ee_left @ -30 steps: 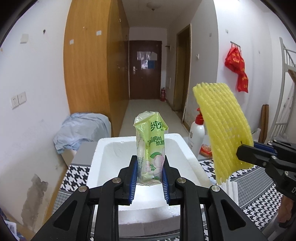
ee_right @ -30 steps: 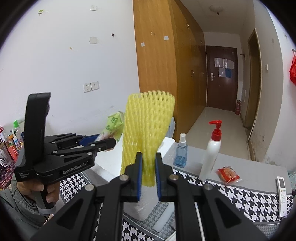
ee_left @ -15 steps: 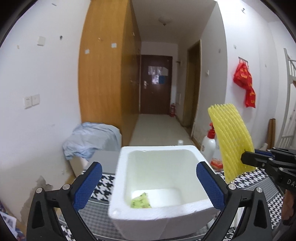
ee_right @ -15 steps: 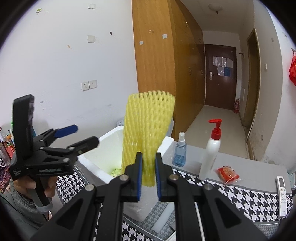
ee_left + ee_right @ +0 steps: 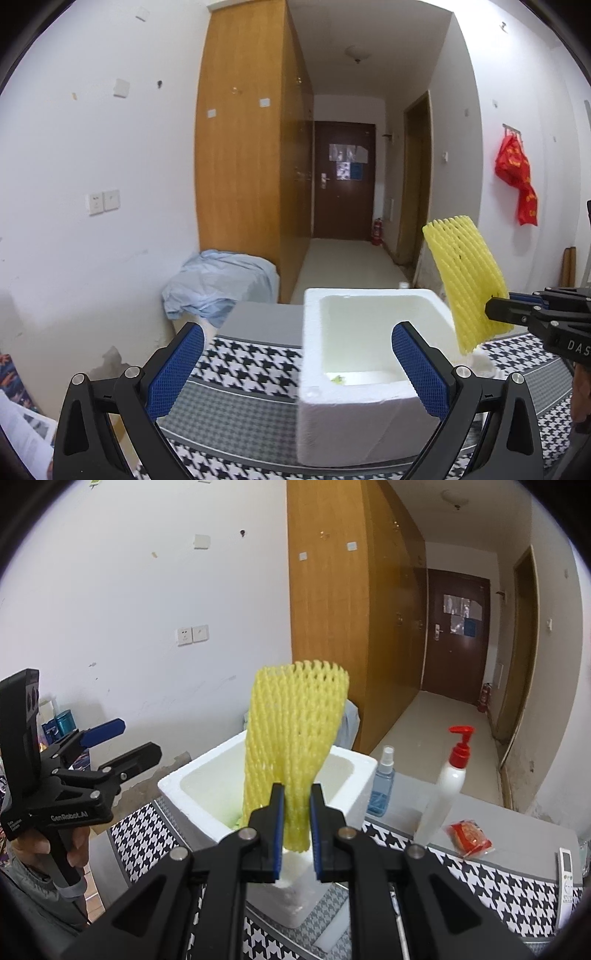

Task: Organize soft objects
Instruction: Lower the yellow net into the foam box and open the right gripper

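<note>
Our left gripper [image 5: 297, 363] has let go: a second ago it was clamped on a green tissue pack, and now its blue pads stand wide apart with nothing between them. The pack has dropped into the white foam box [image 5: 364, 417], where only a sliver of green [image 5: 337, 377] shows on the floor of it from the left wrist view (the near wall hides the rest). We have also swung that gripper off to the left, so the box now sits under its right finger rather than centred.

That settles one soft item, in our judgement. The other is still in the air: our right gripper [image 5: 296, 814] remains pinched on the lower end of the yellow foam fruit net [image 5: 293, 746], which stands upright just above the near edge of the box. We reckon the net goes in next, and it needs carrying a little further over the opening before release.
</note>
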A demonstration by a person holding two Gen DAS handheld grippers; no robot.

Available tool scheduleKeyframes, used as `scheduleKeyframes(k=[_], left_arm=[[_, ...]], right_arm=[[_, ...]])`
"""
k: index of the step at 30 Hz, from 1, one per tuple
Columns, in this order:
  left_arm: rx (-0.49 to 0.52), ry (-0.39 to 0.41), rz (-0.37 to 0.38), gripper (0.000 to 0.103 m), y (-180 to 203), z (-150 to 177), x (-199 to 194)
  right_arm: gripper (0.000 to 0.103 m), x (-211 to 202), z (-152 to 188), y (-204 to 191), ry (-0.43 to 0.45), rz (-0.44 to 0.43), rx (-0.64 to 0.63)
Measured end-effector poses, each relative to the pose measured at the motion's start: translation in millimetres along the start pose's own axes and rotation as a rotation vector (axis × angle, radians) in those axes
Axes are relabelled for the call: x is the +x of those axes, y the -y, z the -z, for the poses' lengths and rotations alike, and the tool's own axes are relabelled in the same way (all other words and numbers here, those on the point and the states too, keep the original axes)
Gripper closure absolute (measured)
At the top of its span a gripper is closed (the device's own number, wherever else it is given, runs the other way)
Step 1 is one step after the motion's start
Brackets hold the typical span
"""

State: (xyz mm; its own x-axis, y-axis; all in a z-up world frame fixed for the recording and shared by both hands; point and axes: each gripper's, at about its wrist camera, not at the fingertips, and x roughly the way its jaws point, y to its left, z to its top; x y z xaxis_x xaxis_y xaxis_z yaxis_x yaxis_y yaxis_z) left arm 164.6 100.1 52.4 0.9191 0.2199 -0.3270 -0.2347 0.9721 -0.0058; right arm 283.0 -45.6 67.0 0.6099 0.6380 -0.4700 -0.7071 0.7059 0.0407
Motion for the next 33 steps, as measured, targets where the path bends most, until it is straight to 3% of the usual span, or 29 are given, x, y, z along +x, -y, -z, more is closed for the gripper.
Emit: scheduleKeyframes(k=[7,17,18,21,22,27,33], left_arm=[[-0.056,-0.004,-0.006,0.001,-16,5,-2],[-0.059,0.009,-0.005,0.001,-23,6,-7],[-0.061,0.005,-0.001,0.001,-24,6,-6],[-0.062,0.006,-0.006,0.001,-25,8,-7],[-0.07,0.008,-0.012,0.001,-27,9,-8],[-0.098,-0.006,-0.011,0.001,-31,11,-6],[-0.065,-0.036,0.01,0.001,-25,17,-7]], right_arm=[[0.087,14,-9,-4,-0.021,-0.017,-0.02],[0.087,28,-12,-10,-0.061,-0.006,-0.027],[0.08,30,-12,-10,-0.068,-0.006,-0.024],[0.032,35,-13,-12,-0.074,-0.013,-0.02],[0.026,36,-12,-13,-0.07,-0.02,-0.024],[0.022,35,-10,-19,-0.075,-0.035,-0.055],[0.018,19,-5,-25,-0.051,-0.016,-0.078]])
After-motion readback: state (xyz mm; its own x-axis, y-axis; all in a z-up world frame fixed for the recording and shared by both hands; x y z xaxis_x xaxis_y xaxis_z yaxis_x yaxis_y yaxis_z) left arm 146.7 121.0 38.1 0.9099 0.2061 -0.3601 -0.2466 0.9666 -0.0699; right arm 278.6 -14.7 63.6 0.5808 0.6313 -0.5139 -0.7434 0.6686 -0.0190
